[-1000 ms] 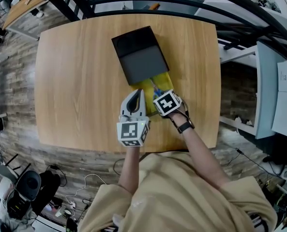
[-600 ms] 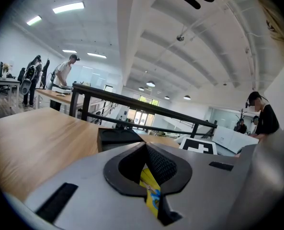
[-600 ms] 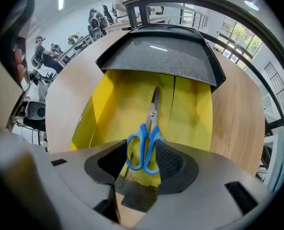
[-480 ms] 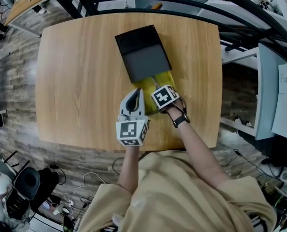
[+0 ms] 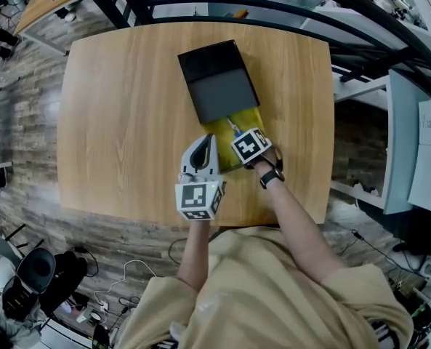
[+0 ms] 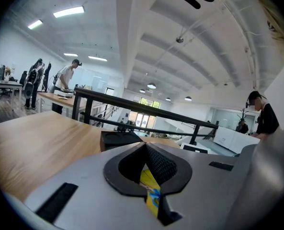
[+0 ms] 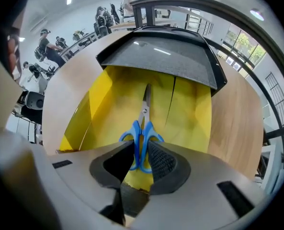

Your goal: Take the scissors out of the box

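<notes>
Head view: the box (image 5: 248,119) lies on the wooden table (image 5: 113,107), its yellow tray slid out toward me from under the black sleeve (image 5: 219,78). My left gripper (image 5: 203,144) sits at the tray's near left corner. My right gripper (image 5: 239,134) is over the tray's near end, with its marker cube covering most of the scissors (image 5: 232,127). Only a bit of blade shows, pointing toward the sleeve.

Left gripper view: the left gripper (image 6: 144,146) has its jaws drawn nearly together, with a strip of the box's yellow wall (image 6: 150,188) caught between them. I read that as pinning the tray in place. The black sleeve (image 6: 120,139) sits just beyond the tips.

Right gripper view: the scissors (image 7: 142,123) lie flat on the tray floor of the box (image 7: 189,104), blades aimed at the sleeve (image 7: 165,56). My right gripper (image 7: 141,150) has narrowed its jaws onto the blue handles, and both pads look to be touching the loops.

By my reckoning the box is opened and the grasp looks made. The scissors are not yet lifted. What is left is raising them clear of the tray walls and setting them down beside the box.
</notes>
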